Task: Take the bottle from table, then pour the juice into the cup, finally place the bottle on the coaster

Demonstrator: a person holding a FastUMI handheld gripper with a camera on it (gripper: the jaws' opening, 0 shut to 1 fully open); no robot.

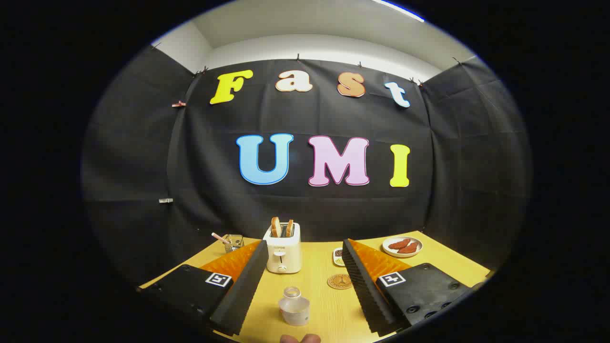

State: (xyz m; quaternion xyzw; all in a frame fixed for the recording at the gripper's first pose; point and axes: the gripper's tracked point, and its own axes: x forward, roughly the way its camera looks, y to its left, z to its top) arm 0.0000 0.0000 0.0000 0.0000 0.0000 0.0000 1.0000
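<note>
Gripper [305, 286] hangs wide open, holding nothing; the small clear bottle [294, 306] stands upright on the table [329, 309] between the fingers, coaster [339, 281] at its one o'clock. Looks light, slick, rigid: squeeze mid-body, below the neck.

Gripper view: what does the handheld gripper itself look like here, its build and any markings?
The gripper has two long, flat fingers with ribbed, saw-toothed inner faces, standing open. Each finger is mounted on a dark blocky base plate with visible screw heads. Each base carries a small square black-and-white fiducial marker, and an orange ridged panel sits behind each finger.
</note>
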